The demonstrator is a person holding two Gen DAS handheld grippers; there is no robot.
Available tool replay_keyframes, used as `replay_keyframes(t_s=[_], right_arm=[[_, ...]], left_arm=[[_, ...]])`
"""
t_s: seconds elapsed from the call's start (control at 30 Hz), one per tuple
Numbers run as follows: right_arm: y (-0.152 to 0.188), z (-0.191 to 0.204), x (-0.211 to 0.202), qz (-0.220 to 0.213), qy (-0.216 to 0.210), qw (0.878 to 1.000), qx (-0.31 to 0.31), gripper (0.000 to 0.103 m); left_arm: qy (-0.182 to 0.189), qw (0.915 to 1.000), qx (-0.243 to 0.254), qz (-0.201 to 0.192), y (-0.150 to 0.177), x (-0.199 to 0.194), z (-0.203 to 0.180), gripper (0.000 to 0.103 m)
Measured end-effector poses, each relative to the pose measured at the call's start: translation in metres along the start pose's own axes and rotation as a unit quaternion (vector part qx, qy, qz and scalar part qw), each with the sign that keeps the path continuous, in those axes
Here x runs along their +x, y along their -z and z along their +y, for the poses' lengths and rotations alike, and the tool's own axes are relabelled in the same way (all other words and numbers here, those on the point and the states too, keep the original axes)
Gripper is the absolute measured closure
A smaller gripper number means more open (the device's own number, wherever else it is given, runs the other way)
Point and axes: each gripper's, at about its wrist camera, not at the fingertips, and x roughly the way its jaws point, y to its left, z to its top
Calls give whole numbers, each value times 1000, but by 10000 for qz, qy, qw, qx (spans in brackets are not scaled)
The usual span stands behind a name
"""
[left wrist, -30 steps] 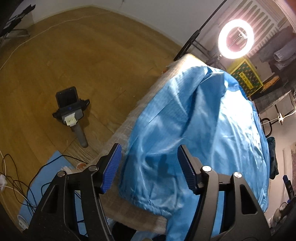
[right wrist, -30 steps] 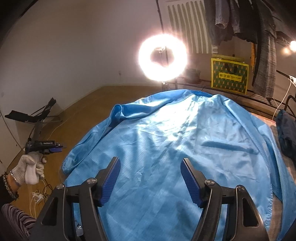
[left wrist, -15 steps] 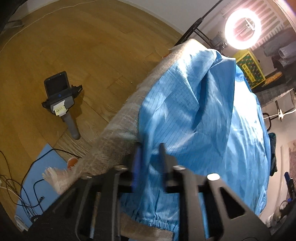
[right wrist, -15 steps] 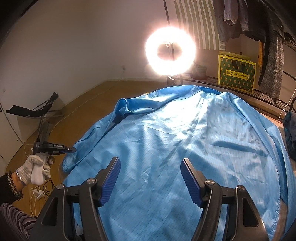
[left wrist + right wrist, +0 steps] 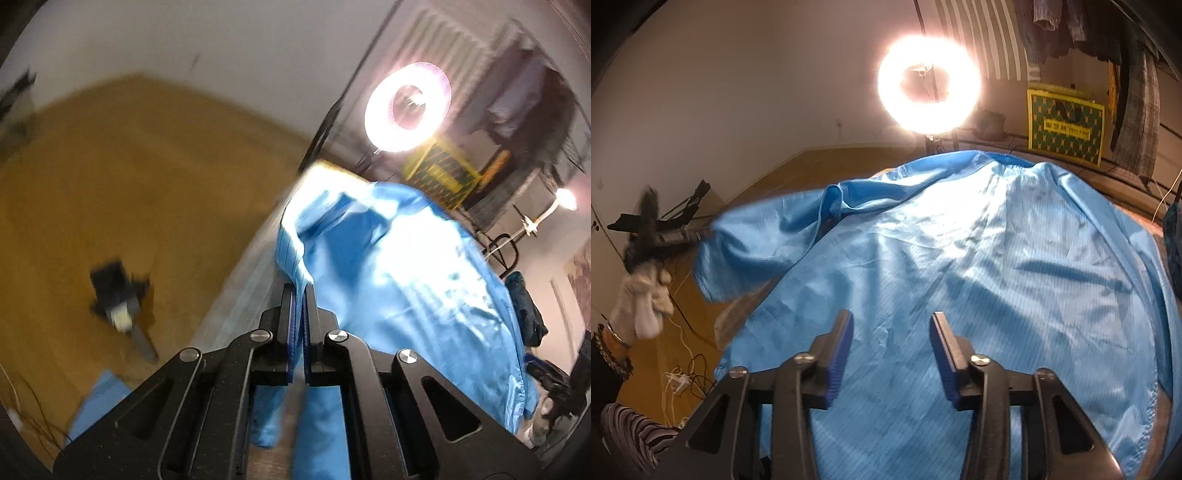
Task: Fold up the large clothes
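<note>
A large shiny blue garment [image 5: 960, 277] lies spread over the table. My left gripper [image 5: 299, 295] is shut on the edge of its sleeve [image 5: 295, 240] and holds it raised above the table's left side. In the right wrist view that sleeve [image 5: 738, 251] hangs in the air from the left gripper [image 5: 661, 236], which a white-gloved hand [image 5: 646, 306] carries. My right gripper [image 5: 890, 321] hovers low over the garment's near part. Its jaws are closing, with fabric lying under the gap, and the pads do not press on it.
A lit ring light [image 5: 929, 83] on a stand is behind the table, with a yellow-green box [image 5: 1065, 125] and hanging clothes [image 5: 1134, 92] to its right. A black handheld device [image 5: 118, 299] stands on the wooden floor at left. Cables [image 5: 679, 376] lie near the table's corner.
The left jaws closed on the sleeve edge, then rose with it, pulling the sleeve off the table. The right jaws have narrowed; the right gripper stays over the same spot.
</note>
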Motion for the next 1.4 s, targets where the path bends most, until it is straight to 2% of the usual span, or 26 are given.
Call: replay_keyframes(t_s=[0.07,0.2,0.27,0.37,0.5,0.57,0.6,0.63,0.7,0.73,0.77,0.83,0.93,1.13,1.2,1.3,1.33,1.4], right_arm=[[0,-1,0,24,-55,10000,32,63],[-1,-4,-1,33,-119,9998,134,65],[-3,-11,-1,43,-172,9994,312,65],[-6,-25,0,82,-241,9976,650,67],[-11,-37,3,120,-255,9957,882,66],[-13,-38,5,159,-194,9961,843,64],[-15,-38,7,194,-135,9964,813,60],[-16,-38,9,235,-103,9966,784,46],[-19,-36,9,238,-49,9968,761,32],[-21,-35,9,228,-43,9970,737,30],[-22,-33,10,217,-70,9972,716,30],[-25,-28,11,218,-119,9974,681,30],[-25,-23,19,271,-123,9973,678,30],[-26,-16,37,421,-97,9963,746,30],[-26,-16,38,418,-105,9962,760,30],[-27,-15,39,414,-103,9963,748,30],[-28,-15,40,420,-108,9963,743,30],[-28,-15,41,431,-115,9963,736,30]], left_arm=[[57,9981,545,-276,-13,-24,-32,102],[404,9892,1361,-358,-9,-50,-89,102],[580,9806,1862,-196,7,-54,-120,102],[894,9619,2572,246,46,-47,-168,102],[1215,9500,2775,757,79,-35,-190,102],[1079,9541,2666,837,80,-27,-178,102],[1001,9585,2538,827,80,-25,-171,102],[883,9664,2272,814,76,-21,-157,102],[589,9764,1910,816,74,-12,-133,98],[407,9791,1819,809,73,-6,-120,85],[297,9809,1735,831,76,-3,-109,58],[186,9835,1517,971,81,11,-85,33],[17,9811,1540,1171,98,28,-73,33],[-139,9615,2283,1525,130,65,-107,32],[-198,9573,2416,1576,135,75,-115,32],[-572,9454,2773,1613,144,94,-122,32],[-679,9420,2855,1628,146,98,-123,34],[-785,9379,2920,1702,150,107,-120,65]])
